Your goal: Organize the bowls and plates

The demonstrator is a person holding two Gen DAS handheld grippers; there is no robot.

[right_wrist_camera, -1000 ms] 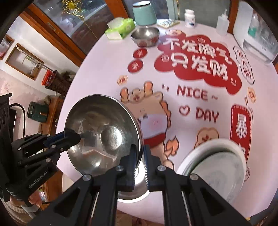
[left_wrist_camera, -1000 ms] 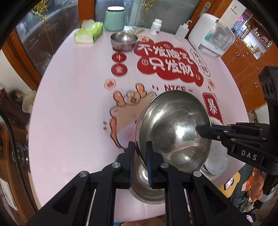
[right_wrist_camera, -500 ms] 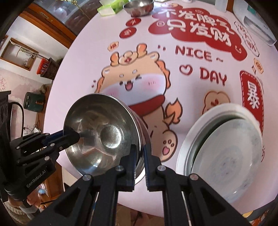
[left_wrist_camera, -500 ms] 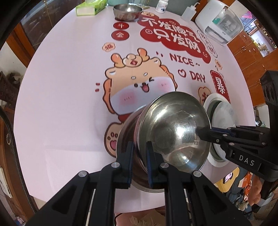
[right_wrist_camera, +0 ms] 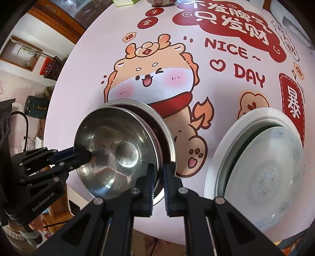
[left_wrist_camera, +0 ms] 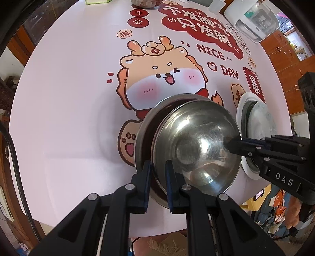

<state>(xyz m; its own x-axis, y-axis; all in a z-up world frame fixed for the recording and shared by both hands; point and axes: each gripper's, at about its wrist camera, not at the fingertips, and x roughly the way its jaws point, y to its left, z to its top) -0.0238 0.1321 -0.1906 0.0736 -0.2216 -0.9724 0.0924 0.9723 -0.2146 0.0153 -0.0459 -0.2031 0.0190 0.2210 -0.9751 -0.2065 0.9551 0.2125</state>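
We hold the steel bowl (left_wrist_camera: 196, 145) by its rim from both sides. The left gripper (left_wrist_camera: 158, 167) straddles the near rim, its jaws having just eased a little wider, and whether its pads still press the metal we cannot tell from here. The right gripper (right_wrist_camera: 157, 171) is clamped tight on the opposite rim.

The bowl sits tilted inside a larger steel bowl (left_wrist_camera: 145, 126) that rests on the pink tablecloth (left_wrist_camera: 69, 98), near the table's front edge and over the cartoon dragon's paw. Just beside them, toward the right gripper, a pale patterned plate (right_wrist_camera: 265, 177) lies tilted in a white dish (right_wrist_camera: 220, 141); the two nests stand close but apart.

At the far edge another small bowl (right_wrist_camera: 161, 2) and a green box (left_wrist_camera: 97, 1) are cut off by the frame. A white appliance (left_wrist_camera: 254, 17) stands at the far right, partly cropped.
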